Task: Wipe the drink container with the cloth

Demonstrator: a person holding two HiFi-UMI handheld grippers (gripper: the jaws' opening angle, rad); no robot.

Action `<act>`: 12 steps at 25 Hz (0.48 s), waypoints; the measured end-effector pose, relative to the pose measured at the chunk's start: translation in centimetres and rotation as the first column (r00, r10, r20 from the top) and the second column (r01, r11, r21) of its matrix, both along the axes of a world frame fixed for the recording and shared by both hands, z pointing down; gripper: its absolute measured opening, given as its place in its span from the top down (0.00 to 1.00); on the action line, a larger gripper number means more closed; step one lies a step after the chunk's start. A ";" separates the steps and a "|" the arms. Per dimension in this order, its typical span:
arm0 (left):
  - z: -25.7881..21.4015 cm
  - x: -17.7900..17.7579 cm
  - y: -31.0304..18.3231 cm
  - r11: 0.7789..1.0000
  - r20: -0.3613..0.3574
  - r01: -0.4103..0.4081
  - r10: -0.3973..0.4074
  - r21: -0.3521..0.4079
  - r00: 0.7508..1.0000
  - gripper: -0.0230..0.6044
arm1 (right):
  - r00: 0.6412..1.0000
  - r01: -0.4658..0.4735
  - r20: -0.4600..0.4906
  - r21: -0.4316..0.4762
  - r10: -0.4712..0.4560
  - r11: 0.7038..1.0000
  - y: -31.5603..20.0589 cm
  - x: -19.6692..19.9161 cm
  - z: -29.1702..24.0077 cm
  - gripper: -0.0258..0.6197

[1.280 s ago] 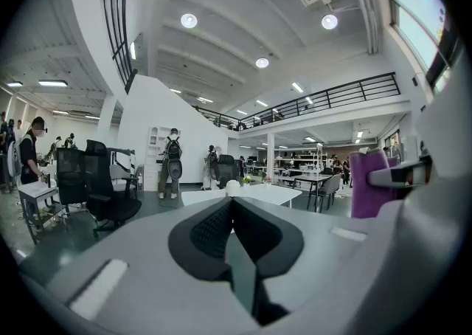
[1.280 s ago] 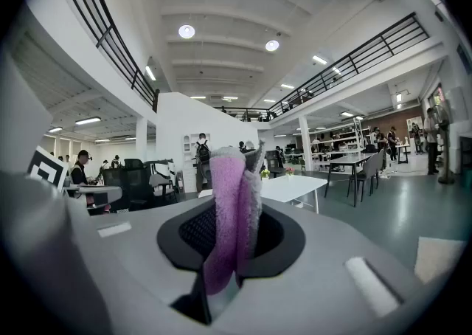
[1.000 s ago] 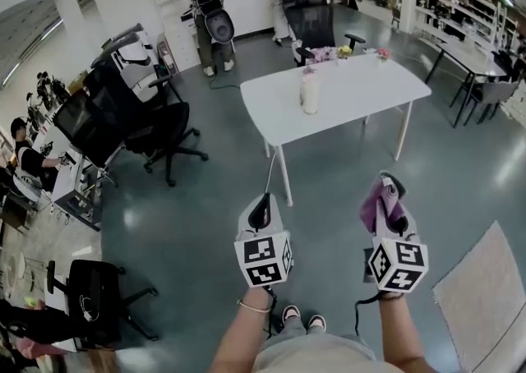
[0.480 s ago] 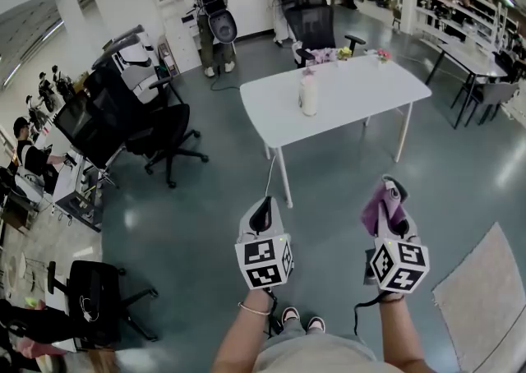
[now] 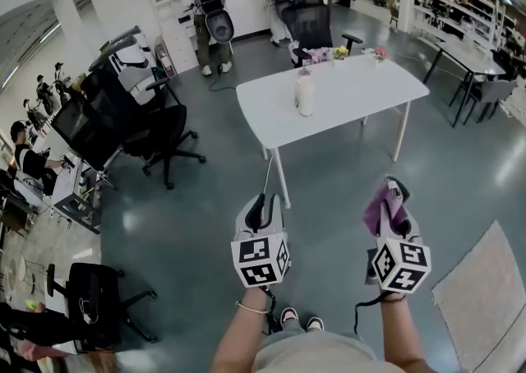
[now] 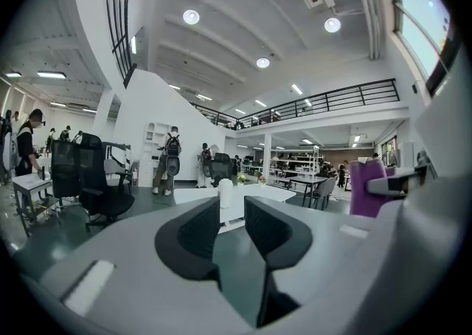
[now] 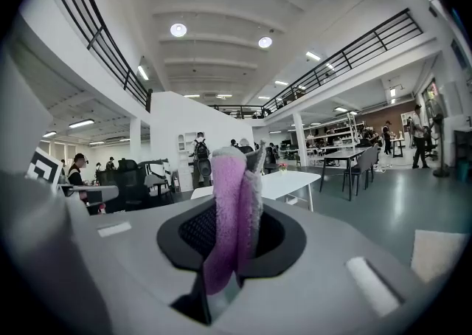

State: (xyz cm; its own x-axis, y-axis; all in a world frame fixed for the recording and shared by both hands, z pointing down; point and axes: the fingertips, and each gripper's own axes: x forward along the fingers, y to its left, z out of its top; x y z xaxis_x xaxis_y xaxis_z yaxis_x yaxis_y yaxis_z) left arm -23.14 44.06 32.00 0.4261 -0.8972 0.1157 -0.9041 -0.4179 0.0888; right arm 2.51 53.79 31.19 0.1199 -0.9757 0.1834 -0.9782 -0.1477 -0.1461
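Drink container (image 5: 305, 94): white, upright, being borne on the table (image 5: 370, 84), well ahead of the left gripper (image 5: 261, 209) and the right gripper (image 5: 393, 199), and being touched by neither. Cloth (image 7: 230, 215): purple, being clamped upright between the right gripper's jaws, its top being shown above them. The left gripper's jaws have just been opening and are being held slightly apart, with nothing between them.
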 end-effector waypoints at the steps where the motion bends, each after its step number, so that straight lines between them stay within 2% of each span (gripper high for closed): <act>1: 0.0 0.1 0.0 1.000 0.001 -0.005 0.005 0.003 1.000 0.78 | 1.000 0.000 0.001 0.000 0.000 1.000 0.0 0.0 0.0 0.86; 4: 0.1 0.6 0.1 1.000 0.002 -0.026 0.026 0.001 1.000 0.65 | 1.000 0.001 -0.001 0.003 -0.001 1.000 0.3 0.4 0.0 0.86; 7: 0.0 1.5 0.2 0.999 0.004 -0.039 0.039 -0.002 0.999 0.62 | 1.000 -0.001 -0.001 0.006 0.001 1.000 0.5 1.3 -0.1 0.86; 12: 0.5 2.7 0.3 0.998 0.002 -0.061 0.061 -0.013 0.998 0.48 | 1.000 -0.009 0.004 0.009 0.009 1.000 1.0 2.6 0.2 0.86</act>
State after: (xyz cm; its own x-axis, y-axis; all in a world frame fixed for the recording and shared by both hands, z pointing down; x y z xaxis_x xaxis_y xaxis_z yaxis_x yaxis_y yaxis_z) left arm -20.42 44.35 32.47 0.4800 -0.8679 0.1279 -0.8770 -0.4714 0.0928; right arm 5.10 54.83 31.35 0.1281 -0.9762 0.1751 -0.9763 -0.1552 -0.1511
